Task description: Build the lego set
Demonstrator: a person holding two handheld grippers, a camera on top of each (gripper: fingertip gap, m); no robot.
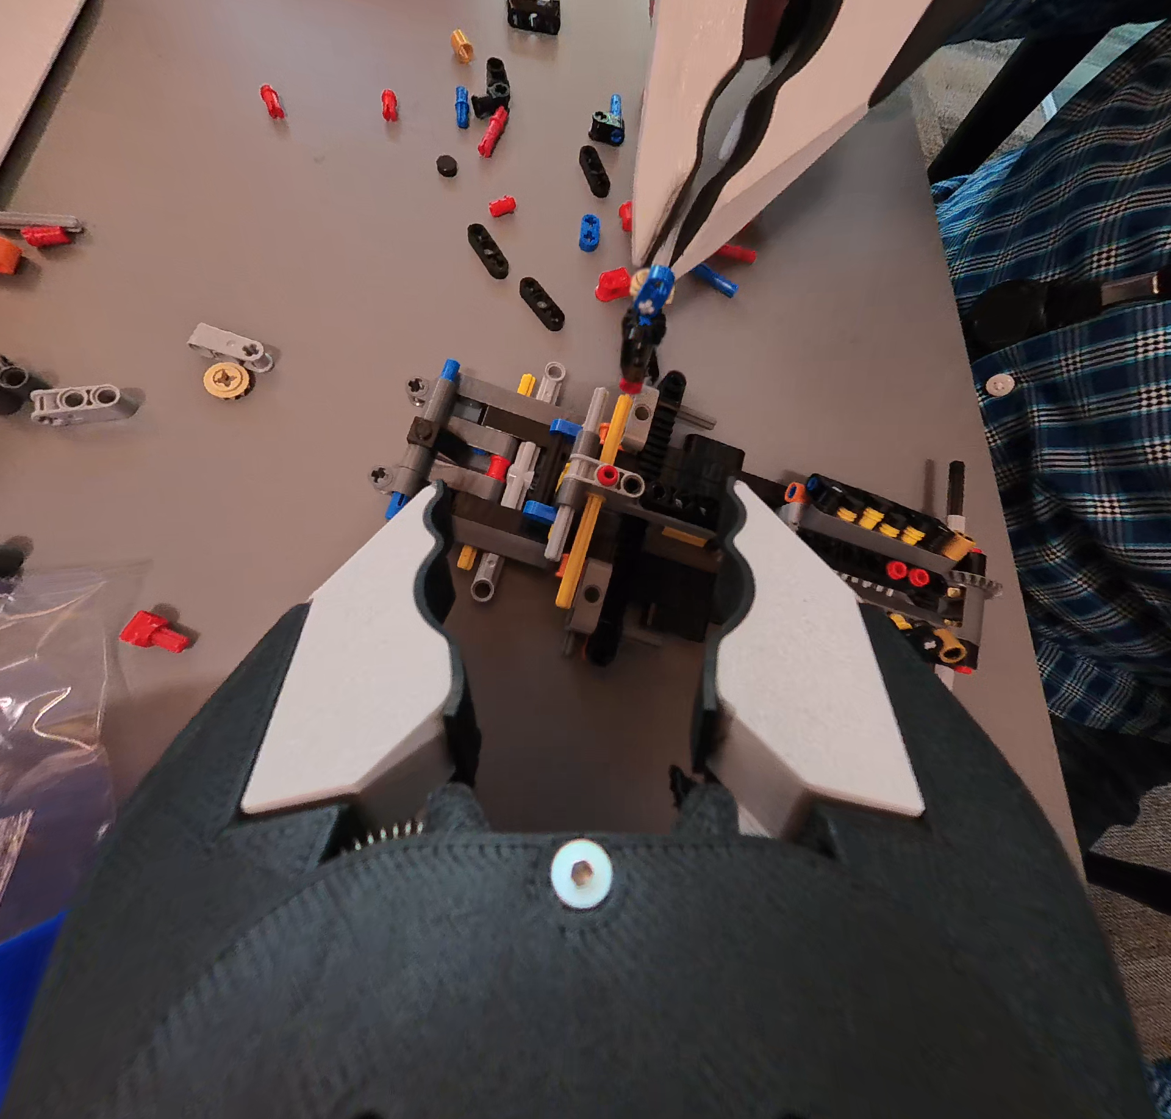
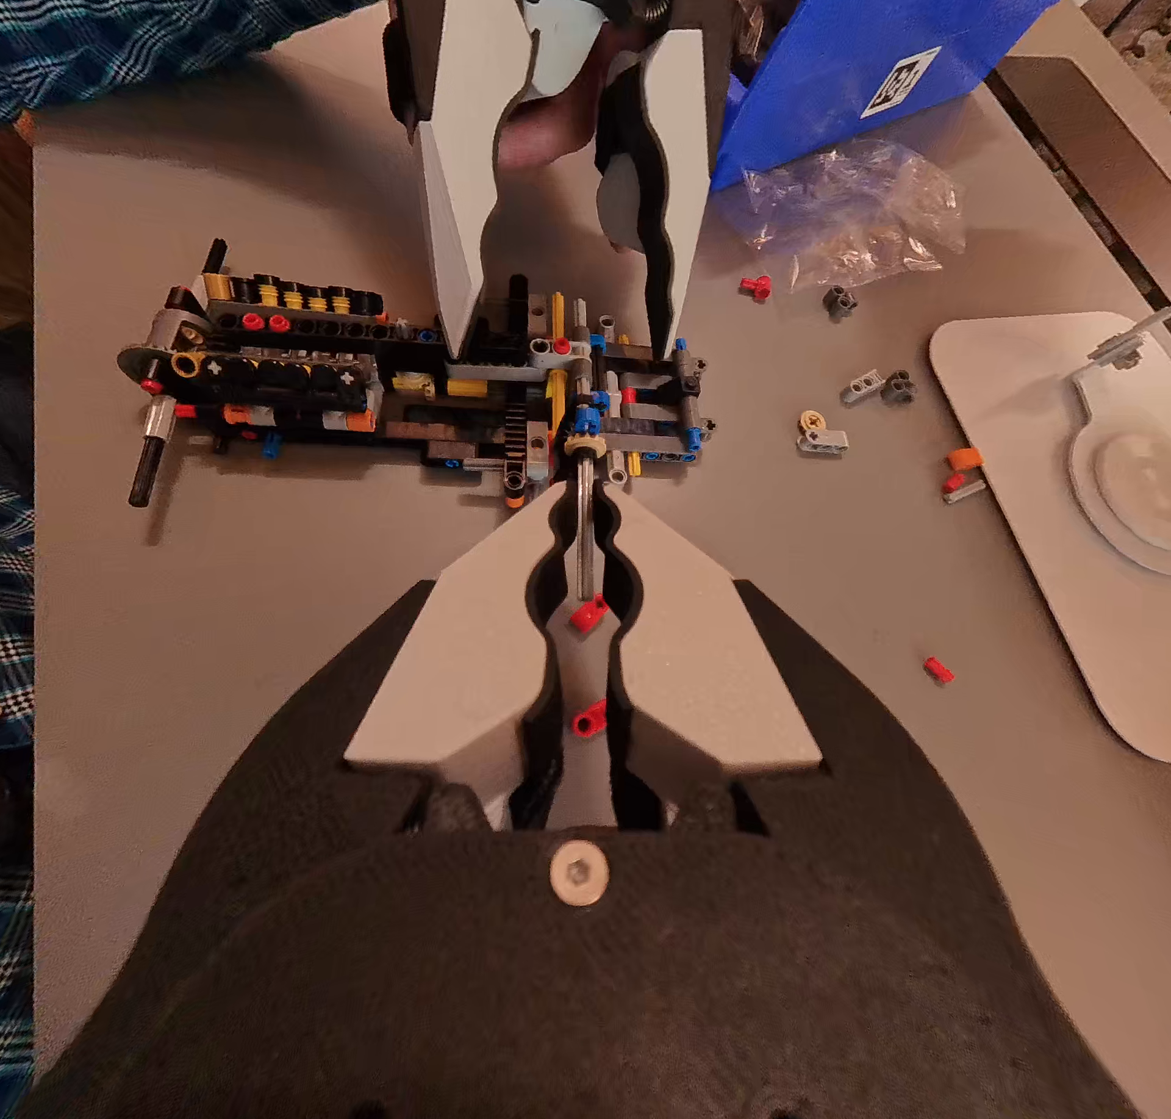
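Note:
The long black, grey and yellow lego build (image 1: 570, 493) lies on the grey table (image 1: 317, 486); it also shows in the right wrist view (image 2: 405, 391). My left gripper (image 1: 586, 505) straddles its grey-framed end, one finger against each side, clamped on it. My right gripper (image 2: 583, 496) is shut on a grey axle (image 2: 586, 543) that carries a tan bush (image 2: 583, 445) and a blue connector (image 2: 586, 420). In the left wrist view the right gripper (image 1: 652, 264) holds this small piece (image 1: 649, 293) tip-down, touching the build's far edge.
Loose red pins (image 1: 272, 101), black links (image 1: 488, 250) and a grey beam with a tan gear (image 1: 228, 366) lie scattered beyond the build. A plastic bag (image 2: 849, 214), a blue box (image 2: 887, 42) and a white tray (image 2: 1026, 454) stand at the right. A person in a plaid shirt (image 1: 1077, 404) sits at the table edge. Some 7 cm of space lies between my two pairs of fingers.

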